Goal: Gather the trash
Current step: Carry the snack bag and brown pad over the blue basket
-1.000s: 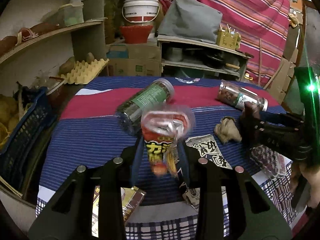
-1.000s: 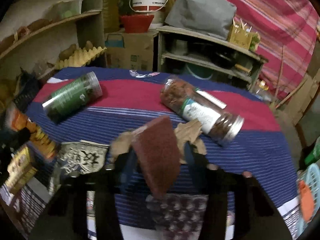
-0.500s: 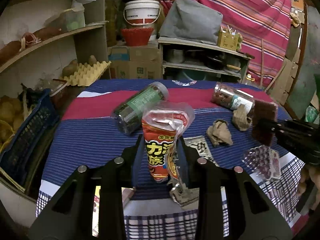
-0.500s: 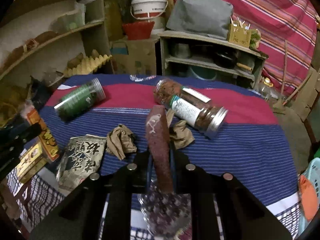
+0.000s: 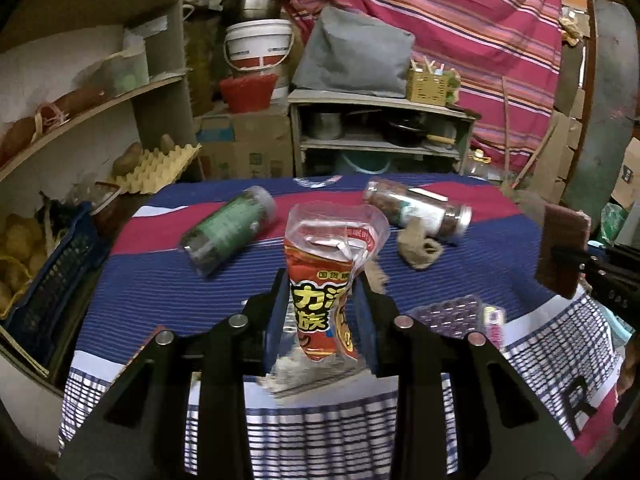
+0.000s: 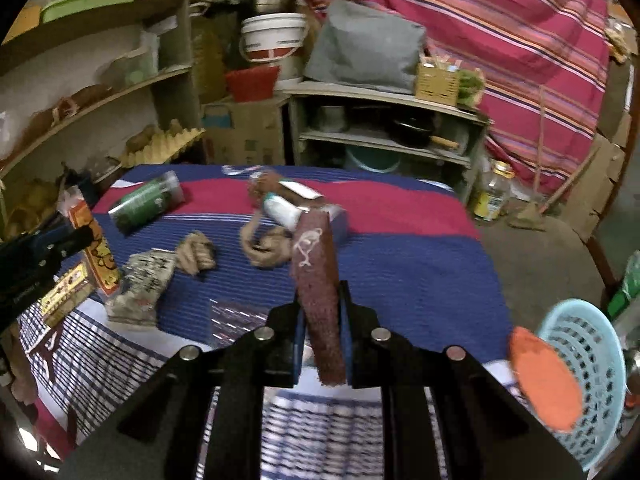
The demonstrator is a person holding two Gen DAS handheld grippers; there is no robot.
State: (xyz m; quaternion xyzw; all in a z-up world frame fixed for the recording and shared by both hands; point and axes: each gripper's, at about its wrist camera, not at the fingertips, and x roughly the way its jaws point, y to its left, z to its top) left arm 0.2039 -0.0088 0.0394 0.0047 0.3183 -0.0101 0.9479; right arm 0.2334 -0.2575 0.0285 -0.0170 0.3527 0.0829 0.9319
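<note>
The right hand-held gripper (image 6: pixel 322 338) is clamped on a flat maroon scouring pad (image 6: pixel 318 288) standing upright; the pale blue perforated plastic basket (image 6: pixel 592 380) lies lower right, nearer this hand. The left hand-held gripper (image 5: pixel 322 312) pinches an upright red-and-yellow snack bag (image 5: pixel 326 284) above the striped tabletop (image 5: pixel 160 288).

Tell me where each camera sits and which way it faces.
Left wrist: on the left gripper, looking across the table toward the shelves; its fingers clamp a red snack bag.
Right wrist: on the right gripper, facing likewise; its fingers clamp a brown scouring pad.
Shared: green jar, brown jar, crumpled paper; each view shows the other gripper.
</note>
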